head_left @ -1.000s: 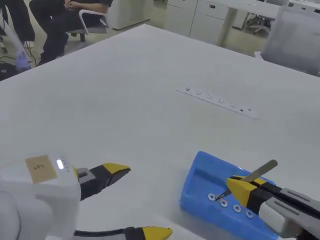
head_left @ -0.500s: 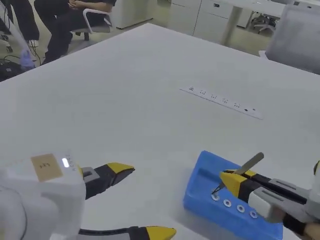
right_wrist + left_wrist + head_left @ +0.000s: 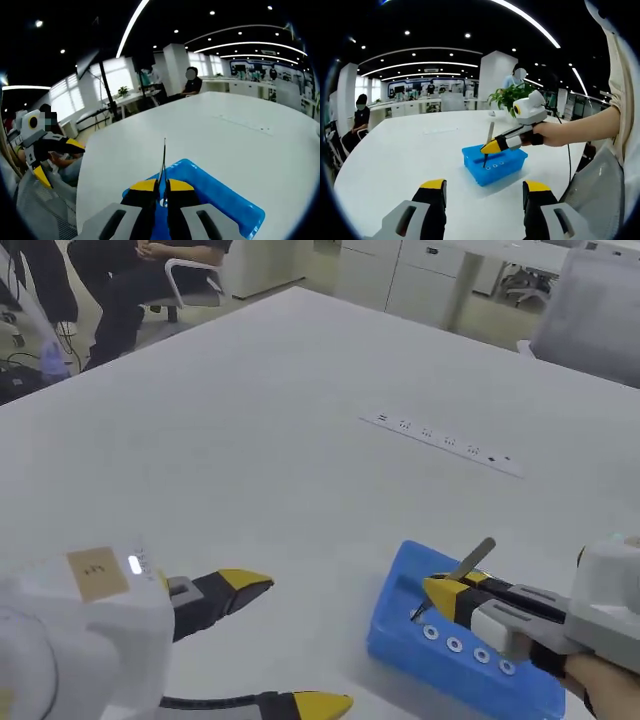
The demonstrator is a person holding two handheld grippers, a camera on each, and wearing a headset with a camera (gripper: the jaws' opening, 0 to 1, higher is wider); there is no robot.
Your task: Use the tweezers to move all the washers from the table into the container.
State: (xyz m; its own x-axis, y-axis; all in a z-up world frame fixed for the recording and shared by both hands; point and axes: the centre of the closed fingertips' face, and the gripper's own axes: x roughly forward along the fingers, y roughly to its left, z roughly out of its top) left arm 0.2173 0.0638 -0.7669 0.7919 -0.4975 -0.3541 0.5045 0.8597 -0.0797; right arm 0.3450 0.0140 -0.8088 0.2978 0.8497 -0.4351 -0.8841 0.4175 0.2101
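A blue container (image 3: 400, 590) rests on the white table (image 3: 250, 440) near its front right, with several metal washers (image 3: 455, 645) in a row inside. My right gripper (image 3: 440, 592) is shut on slim metal tweezers (image 3: 475, 558), whose tip points down over the container's left end. Whether the tip holds a washer is too small to tell. In the right gripper view the jaws (image 3: 161, 186) pinch the tweezers (image 3: 164, 155) above the container (image 3: 215, 200). My left gripper (image 3: 285, 645) hovers open to the container's left, holding nothing. The left gripper view shows the container (image 3: 495, 161), the tweezers (image 3: 488, 140) and my open left gripper (image 3: 485, 187).
A flush power strip (image 3: 440, 443) is set into the table beyond the container. A person sits on a chair (image 3: 190, 280) past the far left edge. Cabinets and office chairs stand behind the table. A potted plant (image 3: 507, 97) stands at the table's far end.
My right gripper has drawn the tweezers left and slightly up along the container, from over the washer row to its left end. The left gripper has barely moved.
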